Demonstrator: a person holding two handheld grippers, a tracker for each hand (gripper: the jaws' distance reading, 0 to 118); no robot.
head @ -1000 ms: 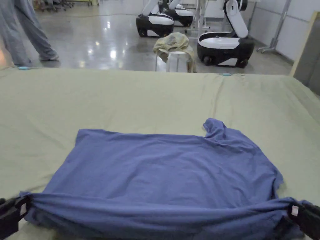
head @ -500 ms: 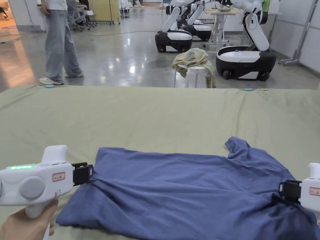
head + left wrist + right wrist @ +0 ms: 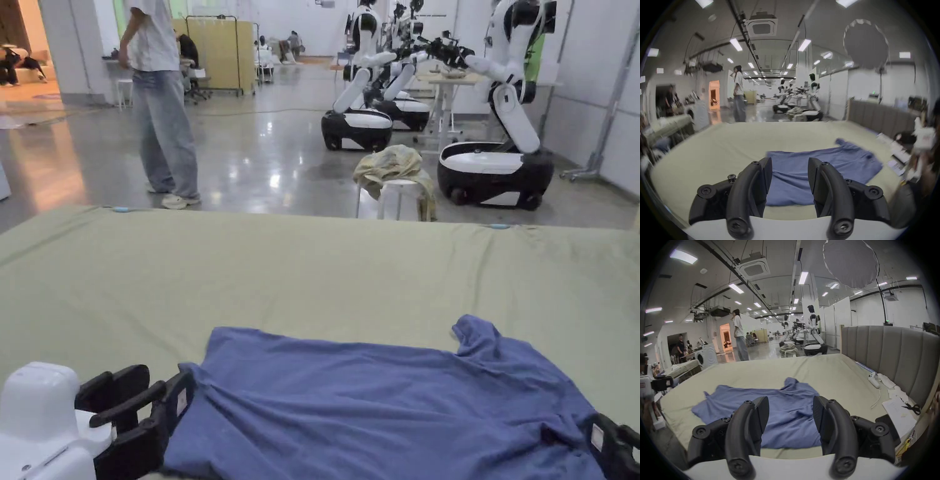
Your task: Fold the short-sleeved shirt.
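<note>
Blue shirt [image 3: 387, 406] lying flat on the green bed sheet [image 3: 300, 275].
The left gripper [image 3: 789, 176] and right gripper [image 3: 791, 413] both have jaws spread apart, holding nothing, at the shirt's near edge.

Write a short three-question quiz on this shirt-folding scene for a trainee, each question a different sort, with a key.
1. True or false: the left gripper is clamped on the blue shirt.
2. Multiple choice: the shirt lies on A) the shiny floor, B) the green bed sheet, C) the white stool.
3. Fill in: the jaws of the right gripper stand ____, with the shirt seen in the gap between them.

Key: 1 false, its jaws are apart and hold nothing. 2 B. 3 open.
</note>
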